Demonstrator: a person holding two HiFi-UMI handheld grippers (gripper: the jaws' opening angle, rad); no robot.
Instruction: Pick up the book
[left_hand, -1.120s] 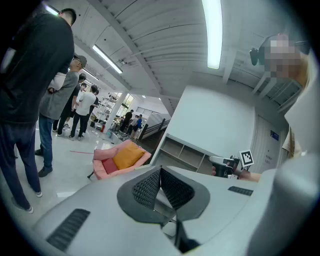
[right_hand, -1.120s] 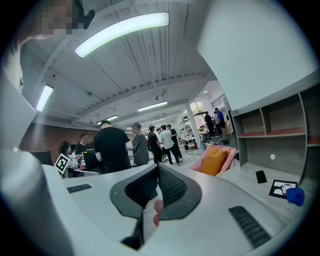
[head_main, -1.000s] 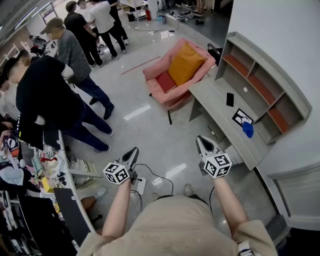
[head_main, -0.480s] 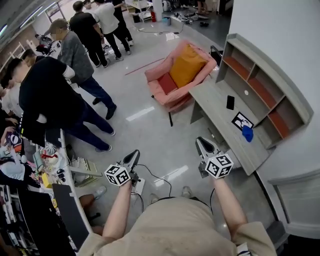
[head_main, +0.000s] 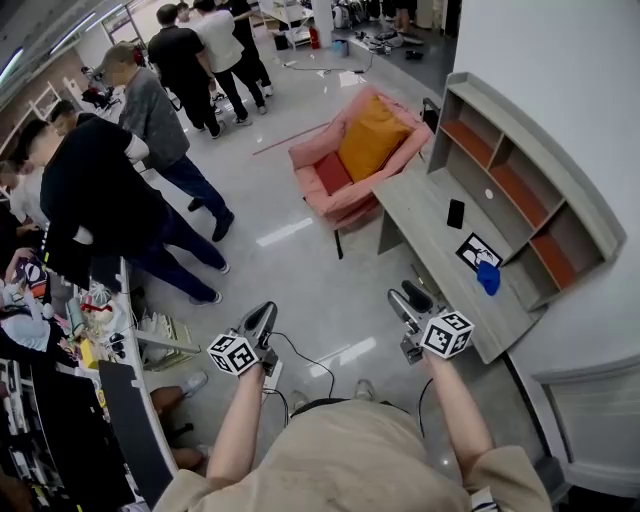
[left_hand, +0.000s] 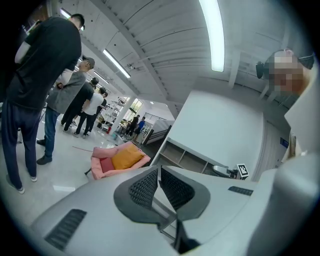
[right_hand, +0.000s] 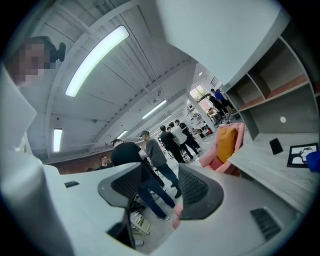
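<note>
The book (head_main: 477, 250), flat with a black-and-white cover, lies on the grey desk (head_main: 425, 215); the right gripper view shows the book (right_hand: 301, 154) at the far right. My right gripper (head_main: 405, 298) hovers level in the air just short of the desk's near end. Its jaws have just been opening, and in its own view the right gripper (right_hand: 160, 187) stands open with nothing between the pads. My left gripper (head_main: 262, 318) is held over the floor, well left of the desk. Seen in its own view, the left gripper (left_hand: 159, 175) is shut and empty.
A blue object (head_main: 488, 277) lies beside the book and a dark phone (head_main: 455, 213) farther along the desk. Open shelves (head_main: 520, 180) rise behind it. A pink armchair with an orange cushion (head_main: 366, 140) stands at the desk's far end. Several people (head_main: 100, 190) stand at the left, and cables (head_main: 300, 355) cross the floor.
Both grippers have drifted towards the desk, which now lies closer to the right gripper. The right gripper rolled and its jaws parted; the left stayed shut.
</note>
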